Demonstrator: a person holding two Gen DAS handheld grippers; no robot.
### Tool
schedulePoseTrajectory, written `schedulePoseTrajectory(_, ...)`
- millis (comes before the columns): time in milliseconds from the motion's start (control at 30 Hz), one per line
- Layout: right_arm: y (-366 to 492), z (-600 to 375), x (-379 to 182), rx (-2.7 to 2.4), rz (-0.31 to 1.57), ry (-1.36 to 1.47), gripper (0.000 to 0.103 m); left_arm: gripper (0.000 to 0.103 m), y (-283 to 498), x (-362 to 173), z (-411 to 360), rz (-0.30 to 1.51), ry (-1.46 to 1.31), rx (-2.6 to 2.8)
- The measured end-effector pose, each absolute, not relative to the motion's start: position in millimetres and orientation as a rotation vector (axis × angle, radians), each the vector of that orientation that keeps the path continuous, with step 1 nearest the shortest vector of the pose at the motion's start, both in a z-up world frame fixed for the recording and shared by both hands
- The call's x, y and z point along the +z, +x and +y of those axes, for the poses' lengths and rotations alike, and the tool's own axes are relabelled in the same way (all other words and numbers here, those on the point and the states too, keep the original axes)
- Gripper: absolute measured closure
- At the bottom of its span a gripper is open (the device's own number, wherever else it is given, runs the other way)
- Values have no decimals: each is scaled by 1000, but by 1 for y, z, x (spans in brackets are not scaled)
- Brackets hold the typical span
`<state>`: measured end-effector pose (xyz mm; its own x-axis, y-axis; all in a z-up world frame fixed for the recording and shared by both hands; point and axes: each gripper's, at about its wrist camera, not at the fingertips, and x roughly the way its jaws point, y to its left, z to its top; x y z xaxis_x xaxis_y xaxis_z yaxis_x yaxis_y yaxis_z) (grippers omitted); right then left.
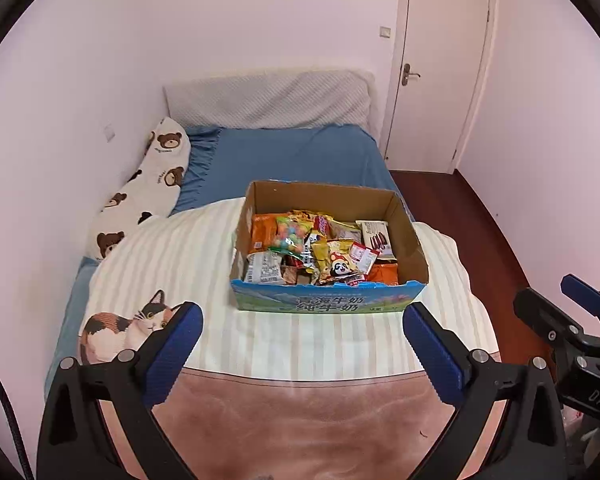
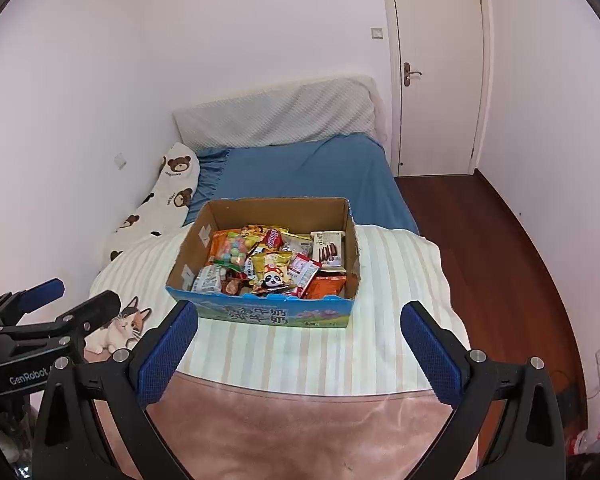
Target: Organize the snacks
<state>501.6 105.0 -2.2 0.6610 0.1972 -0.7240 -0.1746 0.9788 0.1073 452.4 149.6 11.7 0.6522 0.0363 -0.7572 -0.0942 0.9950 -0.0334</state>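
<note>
An open cardboard box [image 1: 414, 240] with a blue printed front sits on the striped blanket on the bed; it also shows in the right wrist view [image 2: 352, 248]. It is full of several mixed snack packets [image 1: 320, 246], among them a yellow panda packet [image 2: 274, 274] and a white biscuit packet [image 2: 328, 248]. My left gripper [image 1: 302, 320] is open and empty, hovering in front of the box. My right gripper [image 2: 298, 320] is open and empty, also in front of the box. Each gripper shows at the edge of the other's view.
The bed has a cream striped blanket [image 1: 172, 256] with a cat print [image 1: 124, 324], a blue sheet [image 1: 292, 156], a bear-print pillow [image 1: 156, 184] by the left wall and a pink blanket [image 2: 300, 432] nearest me. Wood floor [image 2: 492, 248] and a closed door [image 2: 436, 68] lie right.
</note>
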Motion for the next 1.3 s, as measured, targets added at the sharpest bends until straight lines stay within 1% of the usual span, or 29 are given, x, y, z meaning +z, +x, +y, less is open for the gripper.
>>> schedulePoseTrajectory(200,489,104,8,202,796,27,0,0,439,19,150,837,-72,86)
schedulePoseTrajectory(433,493,102,2,186,809,29,0,0,444,15,149,843,-57,102)
schedulePoseTrajectory(933,548,106,-21,117,807,13,0,0,504,-14,153,890,-28,142)
schedulePoseTrajectory(1100,568,109,-32,113,826,14,0,0,525,-16,156,886,-29,151)
schedulePoseTrajectory(1300,593,112,-49,99,863,12,0,0,545,-30,158,922,-27,152)
